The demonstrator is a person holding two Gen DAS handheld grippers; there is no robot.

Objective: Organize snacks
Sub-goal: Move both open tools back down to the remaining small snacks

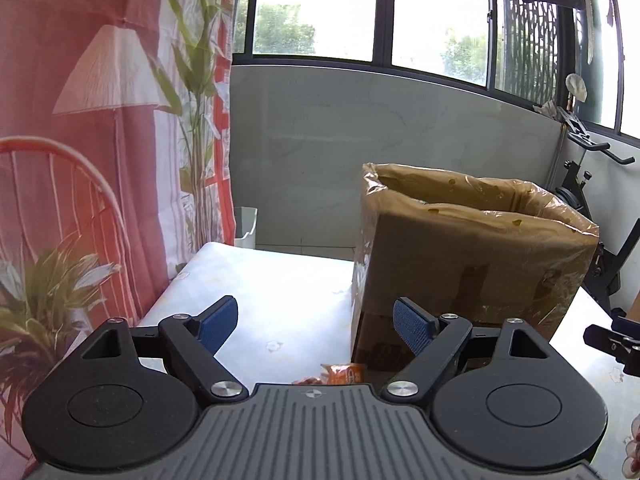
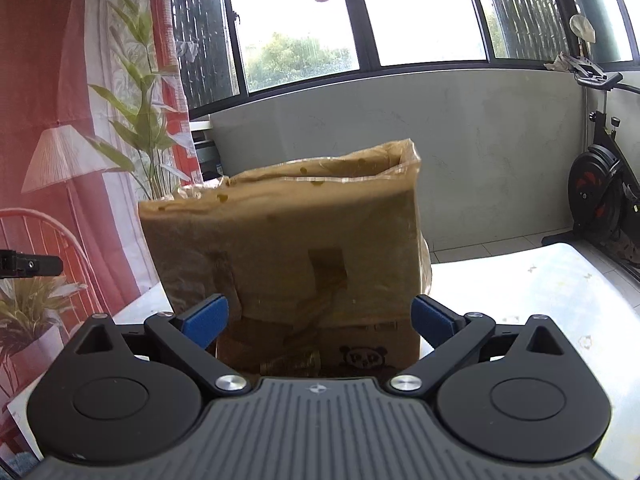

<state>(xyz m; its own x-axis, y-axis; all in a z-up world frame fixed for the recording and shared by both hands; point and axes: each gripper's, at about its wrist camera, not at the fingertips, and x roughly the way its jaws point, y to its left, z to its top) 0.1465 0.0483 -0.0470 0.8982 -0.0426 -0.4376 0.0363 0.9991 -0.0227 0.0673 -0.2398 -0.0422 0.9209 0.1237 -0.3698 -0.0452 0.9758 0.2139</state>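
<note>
A tall cardboard box lined with clear plastic stands open-topped on the white table. My left gripper is open above the table, left of the box's front corner, with nothing between its blue pads. An orange snack packet lies on the table just below it, partly hidden by the gripper body. In the right wrist view the same box fills the middle, and my right gripper stands open in front of its near face, holding nothing. The tip of the right gripper shows at the left wrist view's right edge.
A pink printed curtain hangs along the left side of the table. A grey wall under windows closes the back. An exercise bike stands at the right beyond the table. A white bin sits on the floor behind the table.
</note>
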